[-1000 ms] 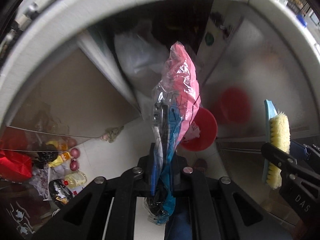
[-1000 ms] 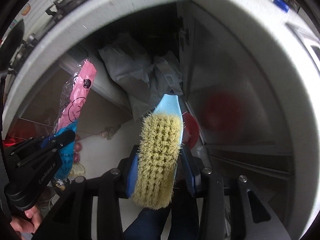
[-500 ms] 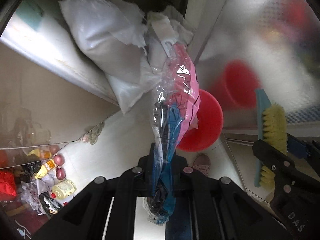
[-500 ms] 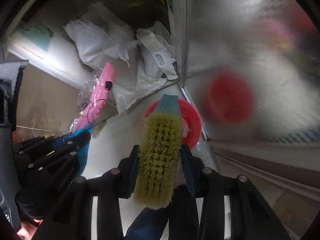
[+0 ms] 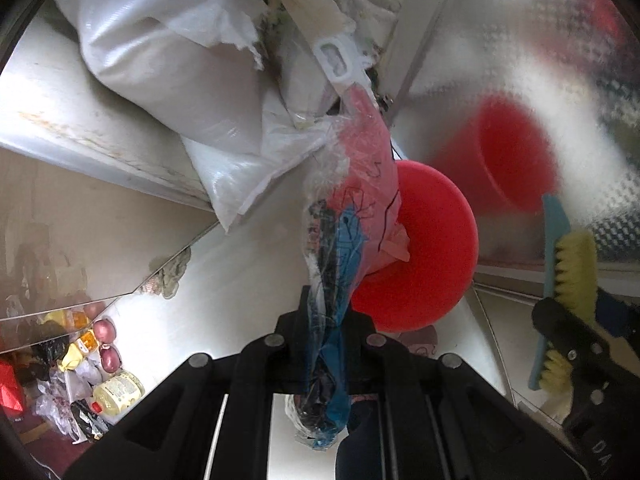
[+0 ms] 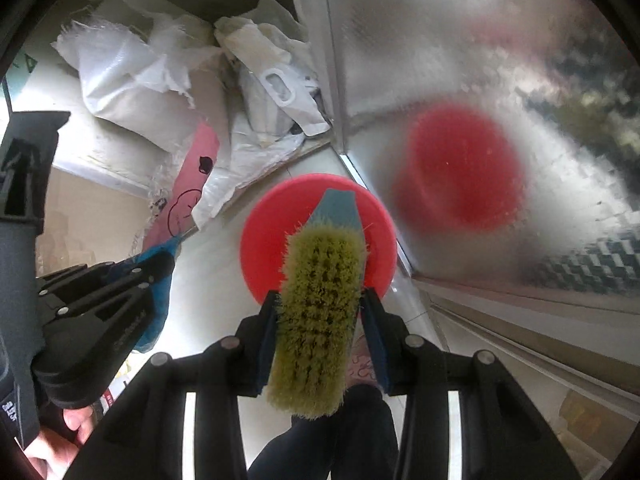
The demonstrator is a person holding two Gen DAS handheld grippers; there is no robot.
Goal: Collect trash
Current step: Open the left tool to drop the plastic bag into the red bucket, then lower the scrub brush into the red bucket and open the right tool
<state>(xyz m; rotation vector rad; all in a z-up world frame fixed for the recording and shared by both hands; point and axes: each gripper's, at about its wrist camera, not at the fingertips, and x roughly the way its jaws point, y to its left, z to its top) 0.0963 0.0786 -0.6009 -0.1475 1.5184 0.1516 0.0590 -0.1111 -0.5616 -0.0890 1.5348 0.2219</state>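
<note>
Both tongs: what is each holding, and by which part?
Left tongs pinch a pink-and-blue plastic wrapper near its lower end. Right tongs clamp a scrub brush across its bristled sides.

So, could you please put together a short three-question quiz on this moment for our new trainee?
1. True or false: the right gripper is shut on a scrubbing brush with yellow bristles.
2. What does the left gripper hold? A) a glass bottle B) a pink and blue plastic wrapper C) a sponge
3. Fill in: the round bin on the floor below both grippers is coloured ____.

Key: 1 true; 2 B; 3 red.
</note>
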